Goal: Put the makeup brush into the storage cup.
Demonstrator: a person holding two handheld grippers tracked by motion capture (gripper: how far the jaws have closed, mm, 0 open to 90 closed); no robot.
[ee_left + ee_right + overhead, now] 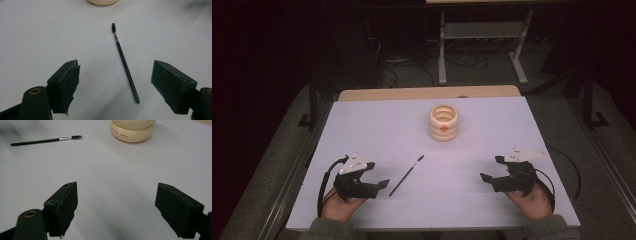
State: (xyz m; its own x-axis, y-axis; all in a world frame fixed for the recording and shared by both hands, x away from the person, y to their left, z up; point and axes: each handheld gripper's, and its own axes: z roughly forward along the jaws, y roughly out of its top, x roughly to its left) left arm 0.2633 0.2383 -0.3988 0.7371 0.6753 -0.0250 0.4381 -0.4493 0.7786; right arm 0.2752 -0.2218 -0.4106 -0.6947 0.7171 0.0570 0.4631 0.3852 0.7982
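Cream ribbed pot (443,123), round and open-topped, stands alone toward the far middle of a white table (377,125); the high view looks into its mouth, where nothing can be made out inside, and a small orange dot marks its near side. From the right gripper view the pot's lower rings (132,130) carry a line of small red lettering, too fine to read in full. One container, then, and one loose item: a slim black spoolie brush (406,175) lying flat on the tabletop, well apart from the pot, its bristled head pointing up the table toward it and its handle end angled back toward the person's left.

Two hand-held grippers rest at the near edge, one in each hand. The left gripper (374,177) sits just beside the brush's handle end, not touching it; its jaws stand spread wide with nothing between the pads, and in the left gripper view the brush (125,65) runs across bare table ahead of and between them. The right gripper (490,170) lies near the table's right side, well apart from both brush and pot, its jaws likewise spread and empty. In the right gripper view the brush (45,141) lies off at upper left. A cable trails from each gripper.
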